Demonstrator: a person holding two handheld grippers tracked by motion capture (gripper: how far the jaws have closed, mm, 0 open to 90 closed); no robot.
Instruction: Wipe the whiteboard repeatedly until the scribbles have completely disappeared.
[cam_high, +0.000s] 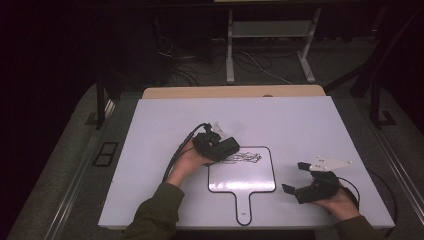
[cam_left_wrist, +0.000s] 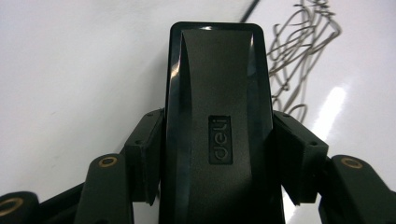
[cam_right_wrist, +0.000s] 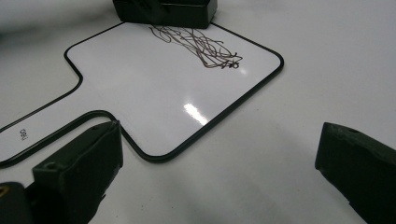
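A small paddle-shaped whiteboard (cam_high: 242, 177) with a black rim lies flat on the table, its handle toward the front edge. Dark scribbles (cam_high: 245, 158) cover its far part. My left gripper (cam_high: 220, 146) is shut on a black eraser (cam_high: 227, 147) at the board's far left corner. In the left gripper view the eraser (cam_left_wrist: 217, 116) stands between the two pads (cam_left_wrist: 147, 149), with the scribbles (cam_left_wrist: 299, 56) beside it. My right gripper (cam_high: 294, 177) rests open to the right of the board. In the right gripper view the board (cam_right_wrist: 154, 98), scribbles (cam_right_wrist: 201, 46) and eraser (cam_right_wrist: 163, 11) lie ahead.
The white tabletop (cam_high: 300, 125) spreads wide around the board. A wooden strip (cam_high: 230, 91) runs along its far edge. Behind it on the dark floor are cables and a metal stand (cam_high: 230, 50). Each gripper trails a black cable.
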